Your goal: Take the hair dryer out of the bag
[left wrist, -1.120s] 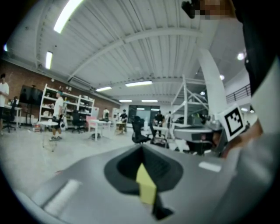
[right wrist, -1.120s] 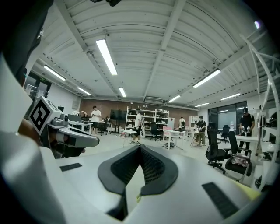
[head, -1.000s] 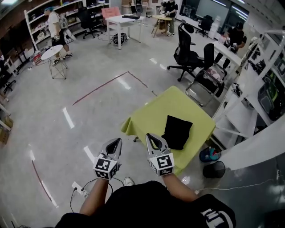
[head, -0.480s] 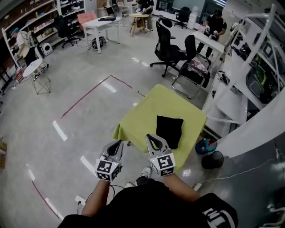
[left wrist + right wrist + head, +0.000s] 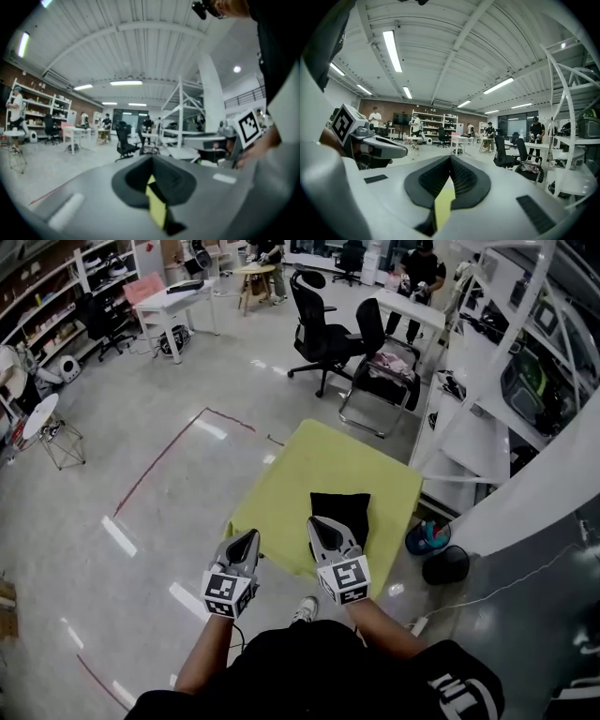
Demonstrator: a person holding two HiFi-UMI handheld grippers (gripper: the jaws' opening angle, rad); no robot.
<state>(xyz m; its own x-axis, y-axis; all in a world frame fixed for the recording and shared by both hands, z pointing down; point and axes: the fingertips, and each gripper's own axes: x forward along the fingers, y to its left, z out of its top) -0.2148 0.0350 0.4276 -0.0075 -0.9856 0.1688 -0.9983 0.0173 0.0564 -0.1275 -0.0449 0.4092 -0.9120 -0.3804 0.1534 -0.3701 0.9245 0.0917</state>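
A black bag (image 5: 339, 516) lies flat on the near half of a yellow-green table (image 5: 309, 465). No hair dryer shows anywhere. My left gripper (image 5: 250, 537) is shut and empty, held over the table's near left edge, left of the bag. Just at the bag's near left corner, my right gripper (image 5: 317, 524) is also shut with nothing in it. In the left gripper view the closed jaws (image 5: 151, 161) point level into the room, with the right gripper (image 5: 243, 133) beside them. The right gripper view shows its jaws (image 5: 450, 161) closed and the left gripper (image 5: 361, 138) alongside.
Black office chairs (image 5: 323, 329) and a folding chair (image 5: 380, 381) stand beyond the table. White shelving (image 5: 487, 390) runs along the right. A blue object (image 5: 427, 538) and a black bin (image 5: 445, 565) sit on the floor at the table's right. People stand at the far tables.
The table and bag have come closer in the head view as I walk up. Both grippers now reach the table's near edge, side by side and still shut.
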